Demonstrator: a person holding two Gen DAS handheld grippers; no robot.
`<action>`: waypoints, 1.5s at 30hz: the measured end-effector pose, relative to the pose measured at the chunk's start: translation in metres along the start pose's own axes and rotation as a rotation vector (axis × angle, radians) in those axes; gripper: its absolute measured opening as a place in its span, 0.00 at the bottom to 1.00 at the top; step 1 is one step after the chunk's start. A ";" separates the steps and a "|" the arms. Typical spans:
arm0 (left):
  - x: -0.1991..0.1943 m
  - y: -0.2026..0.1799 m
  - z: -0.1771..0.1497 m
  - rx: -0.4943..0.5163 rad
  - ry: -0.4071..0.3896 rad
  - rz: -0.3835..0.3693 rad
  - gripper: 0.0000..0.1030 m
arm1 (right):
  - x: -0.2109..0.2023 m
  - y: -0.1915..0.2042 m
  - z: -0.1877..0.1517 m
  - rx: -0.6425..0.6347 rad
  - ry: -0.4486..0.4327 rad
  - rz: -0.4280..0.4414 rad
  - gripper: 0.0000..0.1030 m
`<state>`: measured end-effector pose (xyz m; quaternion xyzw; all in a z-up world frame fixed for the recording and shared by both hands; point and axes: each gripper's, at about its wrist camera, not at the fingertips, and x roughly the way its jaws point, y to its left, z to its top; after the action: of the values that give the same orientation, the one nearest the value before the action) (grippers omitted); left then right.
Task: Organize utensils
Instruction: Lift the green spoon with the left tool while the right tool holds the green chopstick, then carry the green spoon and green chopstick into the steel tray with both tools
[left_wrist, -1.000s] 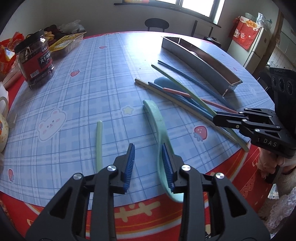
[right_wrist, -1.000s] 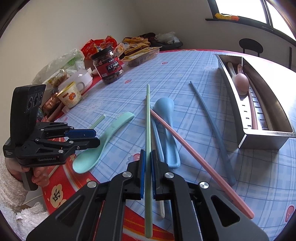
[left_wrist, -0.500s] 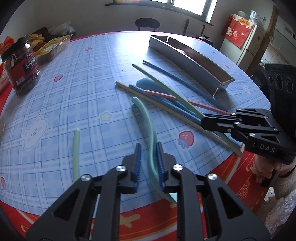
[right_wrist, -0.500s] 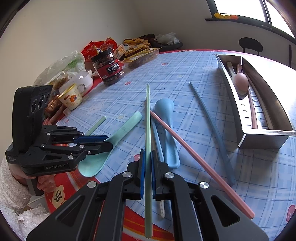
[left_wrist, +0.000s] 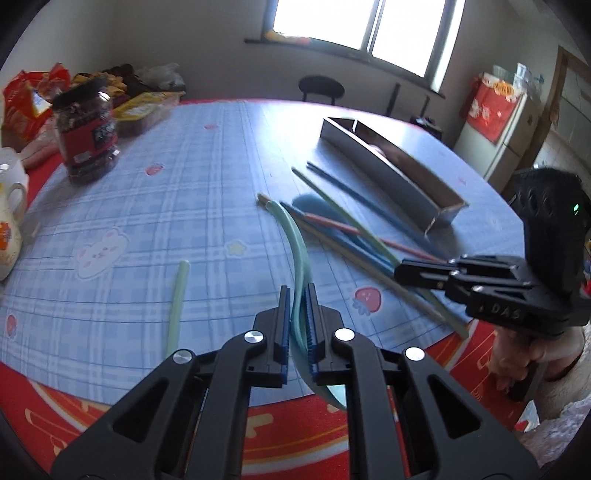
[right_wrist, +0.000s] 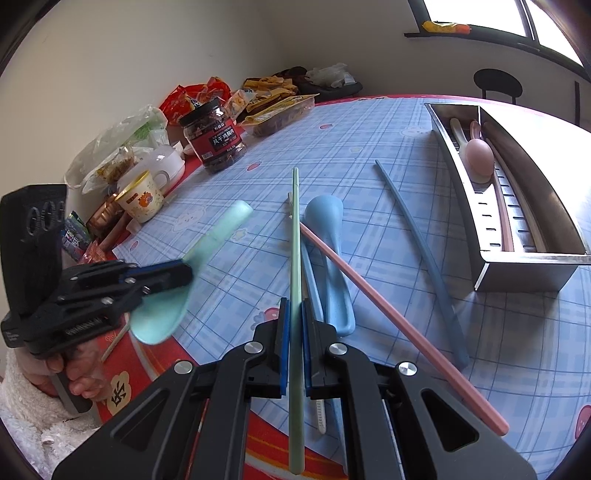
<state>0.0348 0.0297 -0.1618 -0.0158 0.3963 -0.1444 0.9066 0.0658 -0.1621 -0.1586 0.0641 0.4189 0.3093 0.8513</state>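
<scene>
The left claw (left_wrist: 298, 325) pinches the mint spoon (left_wrist: 295, 243) by its handle, lifted off the desk (left_wrist: 184, 177). The right claw (right_wrist: 293, 332) pinches a green chopstick (right_wrist: 294, 240), its long axis pointing ahead. The steel tray (right_wrist: 524, 273) lies forward-right, nearer the right claw.

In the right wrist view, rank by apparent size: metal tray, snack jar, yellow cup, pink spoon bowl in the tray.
1. metal tray
2. snack jar
3. yellow cup
4. pink spoon bowl, close to the cup in looks, and it lies farther off, so their order is unsure.
</scene>
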 end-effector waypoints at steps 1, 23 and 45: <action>-0.004 0.000 0.000 0.004 -0.009 0.015 0.11 | 0.000 0.000 0.000 0.001 0.000 0.003 0.06; -0.018 0.001 0.043 0.058 -0.085 0.160 0.11 | -0.018 -0.006 0.005 0.027 -0.079 0.024 0.06; 0.088 -0.093 0.184 0.135 -0.067 0.008 0.11 | -0.047 -0.140 0.086 0.249 -0.276 -0.150 0.06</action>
<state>0.2012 -0.0993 -0.0850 0.0424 0.3552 -0.1666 0.9189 0.1748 -0.2883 -0.1234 0.1792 0.3368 0.1791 0.9068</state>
